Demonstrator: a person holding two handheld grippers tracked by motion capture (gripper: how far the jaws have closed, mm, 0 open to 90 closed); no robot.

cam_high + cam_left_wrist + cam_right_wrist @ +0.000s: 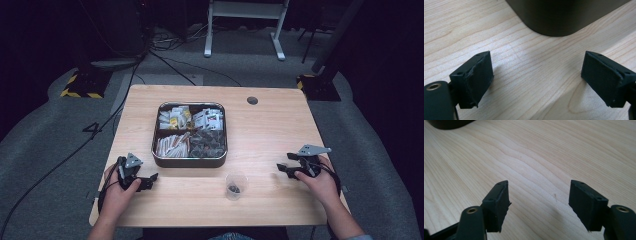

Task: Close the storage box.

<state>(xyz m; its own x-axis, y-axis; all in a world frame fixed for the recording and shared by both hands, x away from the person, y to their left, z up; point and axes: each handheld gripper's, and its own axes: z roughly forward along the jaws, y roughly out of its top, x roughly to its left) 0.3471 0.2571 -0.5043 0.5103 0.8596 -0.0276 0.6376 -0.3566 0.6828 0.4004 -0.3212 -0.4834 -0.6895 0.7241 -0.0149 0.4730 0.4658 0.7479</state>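
Observation:
A dark metal tray [189, 162] with four compartments of small packets sits mid-table. In front of it stands a small clear plastic cup [235, 185] with something dark at its bottom. My left gripper [150, 180] rests on the wood at the near left, jaws open and nothing between them; its own view has the tray's rounded corner [554, 22] just ahead. My right gripper [283, 169] lies low over the table at the near right, pointing left toward the cup. Its jaws stand apart over bare wood [539, 170] with nothing between them.
The wooden table [270, 130] has a round cable hole [252, 100] at the back right. Beyond it lie grey floor, cables and the white legs of a stand [245, 30]. A dark tray edge [449, 123] shows at the top left of the right gripper view.

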